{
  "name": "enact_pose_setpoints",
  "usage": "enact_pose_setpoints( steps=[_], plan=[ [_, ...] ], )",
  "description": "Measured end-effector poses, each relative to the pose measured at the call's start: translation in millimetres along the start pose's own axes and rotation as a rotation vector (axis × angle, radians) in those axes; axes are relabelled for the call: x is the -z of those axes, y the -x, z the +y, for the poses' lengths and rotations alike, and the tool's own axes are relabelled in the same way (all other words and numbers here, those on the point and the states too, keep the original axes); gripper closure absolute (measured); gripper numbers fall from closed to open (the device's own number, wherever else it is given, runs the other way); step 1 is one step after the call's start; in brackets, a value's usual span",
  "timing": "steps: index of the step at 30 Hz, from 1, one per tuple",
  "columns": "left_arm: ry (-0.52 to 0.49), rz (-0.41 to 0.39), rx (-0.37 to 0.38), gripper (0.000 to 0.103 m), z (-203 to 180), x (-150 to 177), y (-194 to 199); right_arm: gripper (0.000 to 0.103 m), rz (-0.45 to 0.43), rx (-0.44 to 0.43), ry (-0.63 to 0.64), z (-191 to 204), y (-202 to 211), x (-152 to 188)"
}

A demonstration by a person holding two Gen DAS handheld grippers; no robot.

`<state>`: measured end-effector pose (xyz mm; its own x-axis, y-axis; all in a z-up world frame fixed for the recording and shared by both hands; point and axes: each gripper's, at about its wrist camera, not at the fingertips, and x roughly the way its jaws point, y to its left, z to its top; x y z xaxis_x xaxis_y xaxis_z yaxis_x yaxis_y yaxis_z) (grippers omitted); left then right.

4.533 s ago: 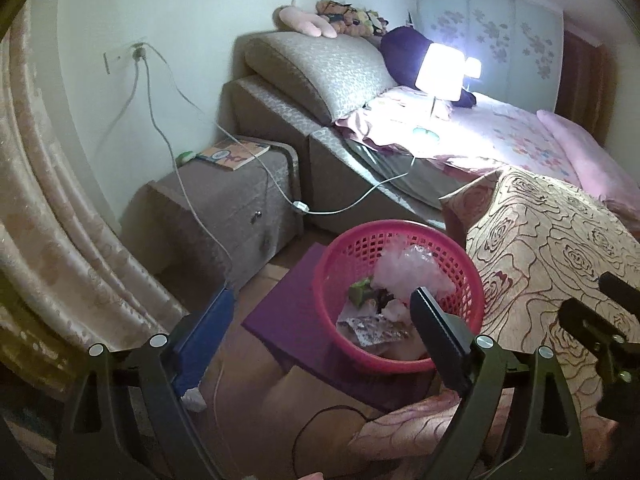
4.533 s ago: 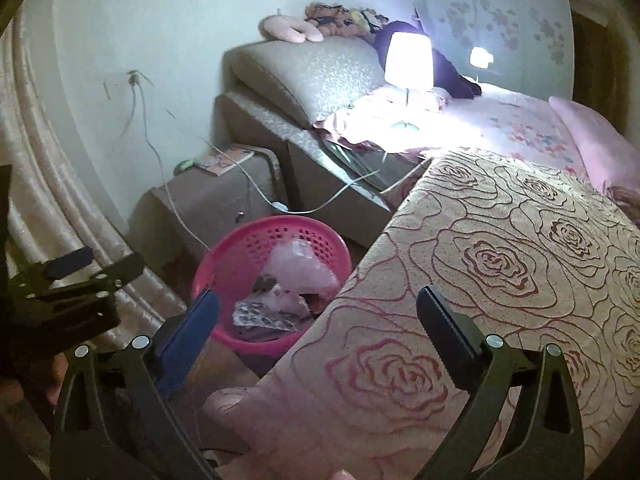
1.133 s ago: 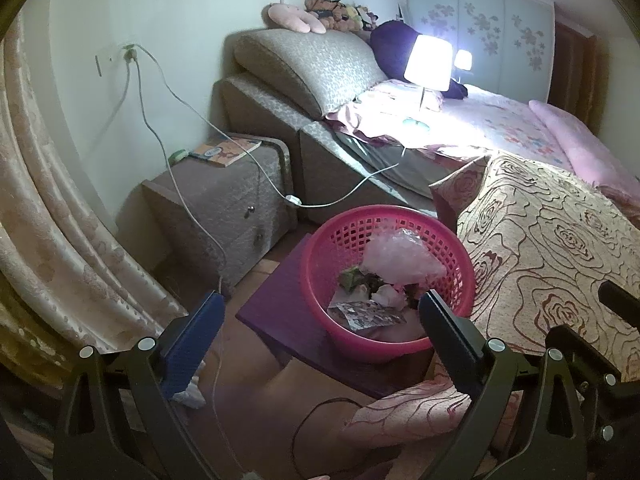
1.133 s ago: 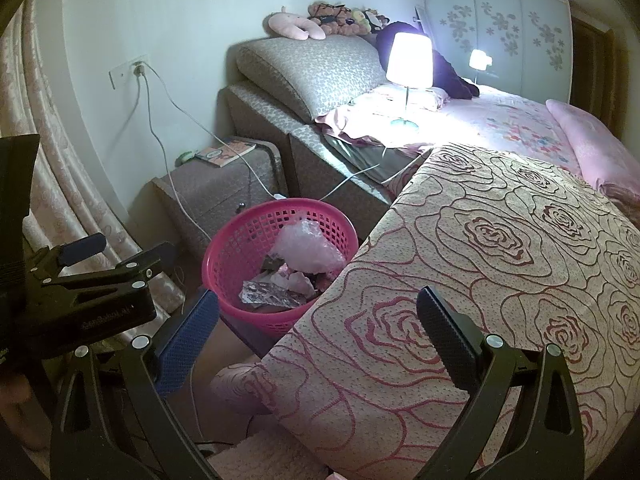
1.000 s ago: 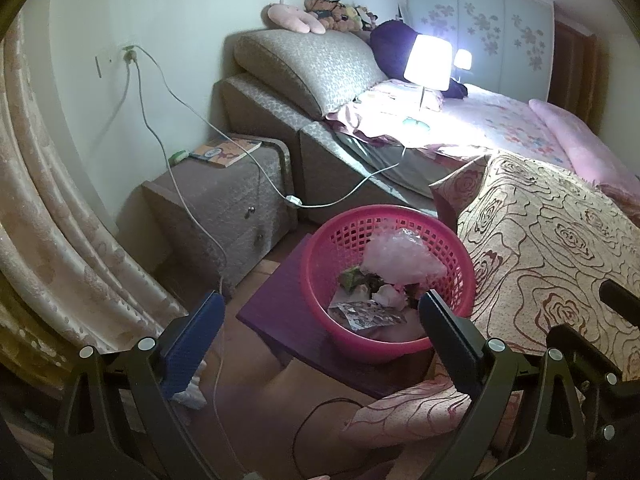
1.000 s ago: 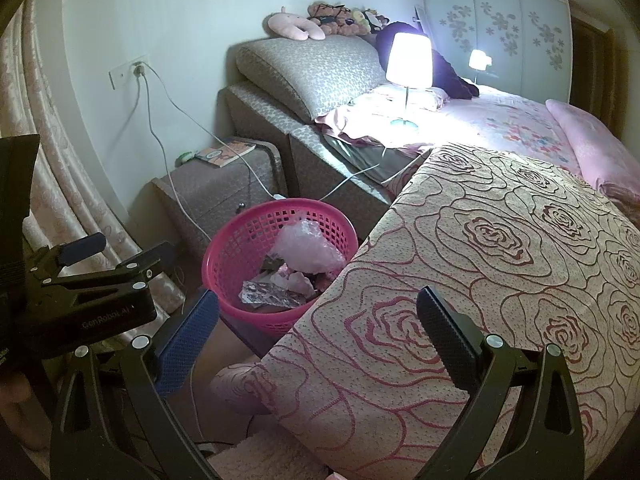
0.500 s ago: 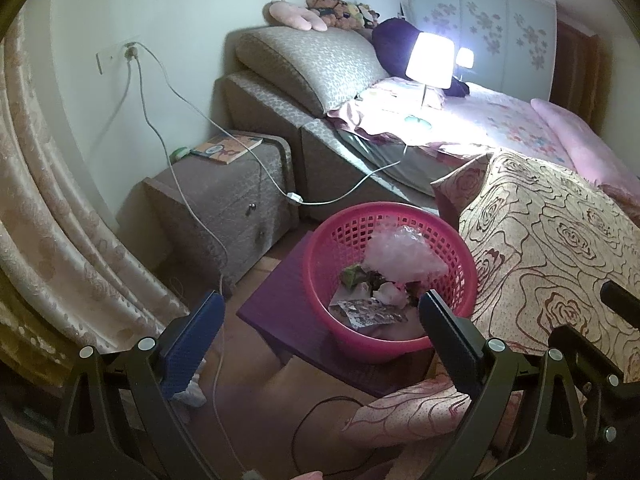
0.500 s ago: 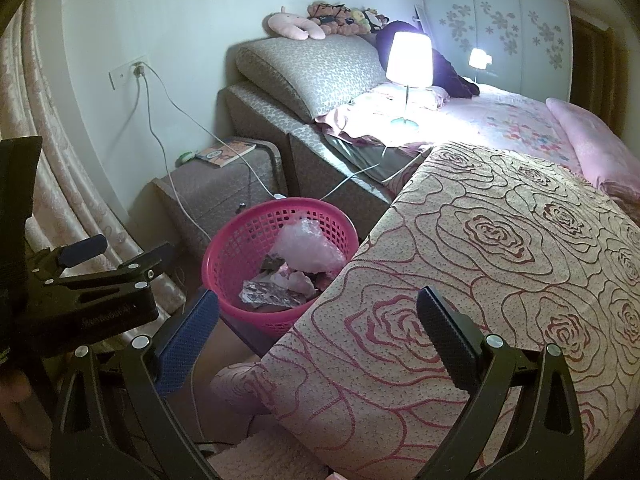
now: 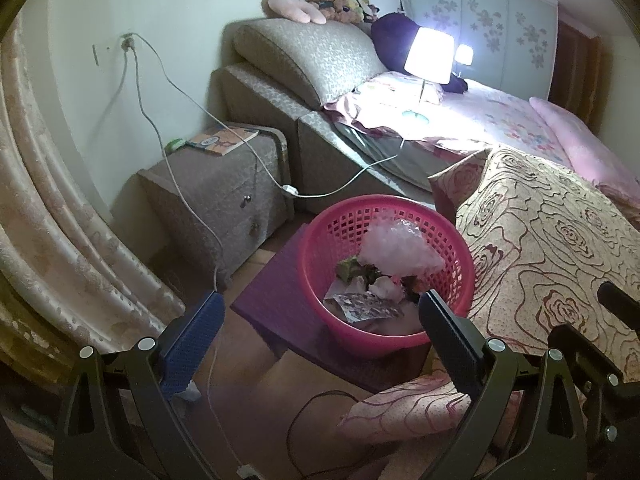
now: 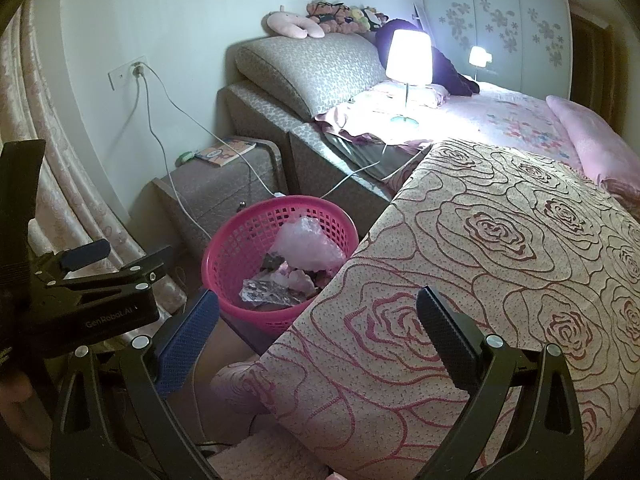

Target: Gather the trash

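Note:
A pink plastic basket (image 9: 352, 220) (image 10: 244, 236) stands on a purple mat (image 9: 276, 280) on the floor beside the bed. Inside lie a crumpled clear plastic bag (image 9: 400, 250) (image 10: 308, 246), a silvery wrapper (image 9: 364, 306) (image 10: 272, 292) and other scraps. My left gripper (image 9: 320, 320) hangs open just short of the basket, nothing between its fingers. Over the rose-patterned blanket's (image 10: 500, 264) edge, my right gripper (image 10: 318, 316) is open and empty too. The left gripper's body (image 10: 96, 300) shows at the left of the right wrist view.
A grey nightstand (image 9: 224, 184) with a book (image 9: 224, 140) stands left of the basket. White cables (image 9: 168, 128) run from a wall socket across it to the bed. A lit lamp (image 9: 428, 56) sits on the bed. A curtain (image 9: 48, 232) hangs at the left; a black cable (image 9: 316, 420) lies on the floor.
Over the last second both views barely shift. Compared with 4.5 s ago, both grippers have pulled back a little from the basket, and the right one has turned left toward it.

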<state>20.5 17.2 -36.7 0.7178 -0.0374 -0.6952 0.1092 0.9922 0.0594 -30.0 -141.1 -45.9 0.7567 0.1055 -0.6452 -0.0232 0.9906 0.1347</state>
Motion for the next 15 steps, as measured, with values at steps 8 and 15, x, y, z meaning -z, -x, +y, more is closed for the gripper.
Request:
enact_pose_setpoints(
  steps=[8, 15],
  plan=[
    [-0.021, -0.062, 0.003, 0.009, -9, -2, 14, 0.007, -0.021, 0.023, -0.044, -20, 10, -4],
    [0.002, -0.096, 0.160, 0.009, -67, 10, 34, 0.007, -0.083, 0.180, -0.157, -99, 58, 10]
  ],
)
